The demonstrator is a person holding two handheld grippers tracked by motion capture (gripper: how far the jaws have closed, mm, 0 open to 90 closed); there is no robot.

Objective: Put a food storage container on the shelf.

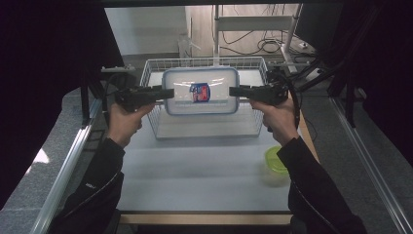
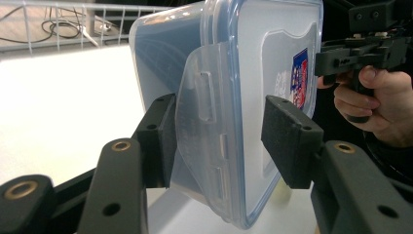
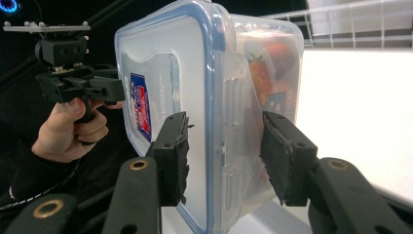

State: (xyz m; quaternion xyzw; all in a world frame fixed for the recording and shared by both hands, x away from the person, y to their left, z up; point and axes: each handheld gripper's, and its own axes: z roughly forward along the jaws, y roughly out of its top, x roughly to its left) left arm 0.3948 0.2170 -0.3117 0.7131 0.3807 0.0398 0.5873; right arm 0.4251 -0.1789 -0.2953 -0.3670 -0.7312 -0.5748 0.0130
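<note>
A clear plastic container [image 1: 216, 83] with a blue-rimmed lid and a red and blue label [image 1: 199, 92] is held level above the wire basket [image 1: 204, 60]. My left gripper [image 1: 168, 92] is shut on its left end; its pads sit either side of the side latch [image 2: 202, 97] of the container [image 2: 263, 63]. My right gripper [image 1: 234, 91] is shut on the right end of the container [image 3: 165, 68], with one pad on the lid and one on the body. Something orange and red [image 3: 272, 56] lies inside. Each gripper view also shows the other gripper, the right one [image 2: 336, 53] and the left one [image 3: 114, 90].
The white wire basket stands at the back middle of the white table [image 1: 195, 165]. A yellow-green round container [image 1: 275, 161] sits near my right forearm. Metal rails [image 1: 63, 170] run along both sides. Cables and a shelf frame [image 1: 253, 24] lie behind the table.
</note>
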